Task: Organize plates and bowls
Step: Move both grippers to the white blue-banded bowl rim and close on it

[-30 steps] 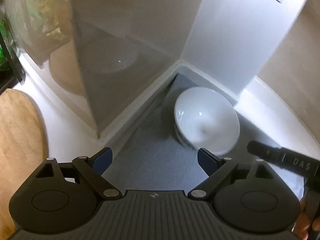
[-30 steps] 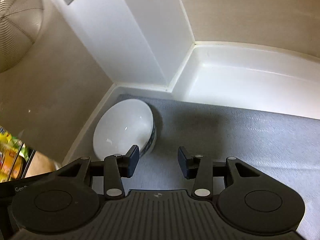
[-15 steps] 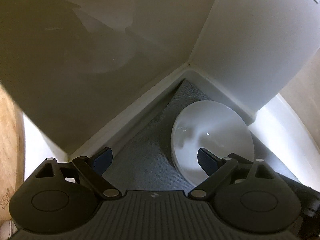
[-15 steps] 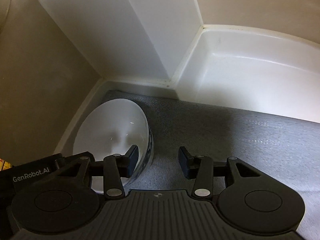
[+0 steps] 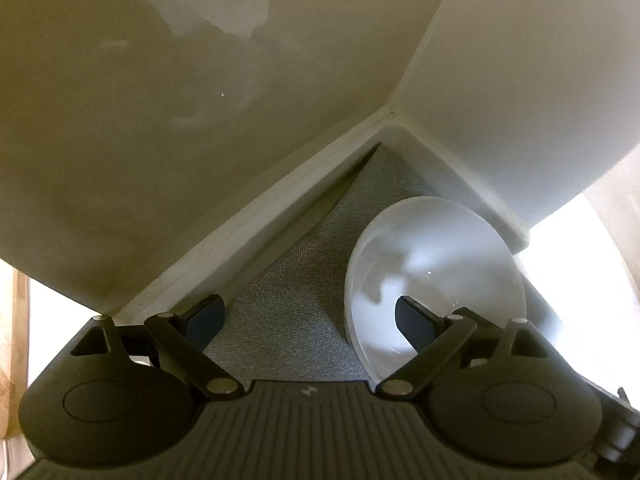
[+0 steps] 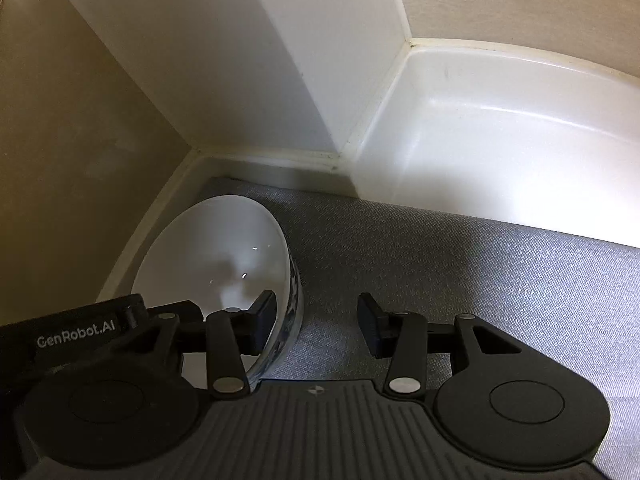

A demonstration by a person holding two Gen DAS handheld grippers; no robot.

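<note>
A white bowl (image 5: 432,264) with a blue pattern on its outer wall sits on a grey mat (image 5: 288,320) in the back corner of a white cabinet. My left gripper (image 5: 310,316) is open; its right finger (image 5: 416,320) reaches over the bowl's rim, its left finger is over the mat. In the right wrist view the same bowl (image 6: 224,256) lies at the left. My right gripper (image 6: 316,316) is open; its left finger (image 6: 264,316) is over the bowl's inside, the right finger over the mat (image 6: 460,272). Neither holds anything.
White cabinet walls (image 5: 520,80) meet in a corner just behind the bowl. A beige panel (image 5: 160,120) closes the left side. A raised white ledge (image 6: 500,152) runs along the right of the mat. The left gripper's body (image 6: 76,328) shows at the right view's left edge.
Both grippers have moved forward into the cabinet toward the bowl. The bowl now sits partly under each gripper's inner finger. The jaws have stayed open.
</note>
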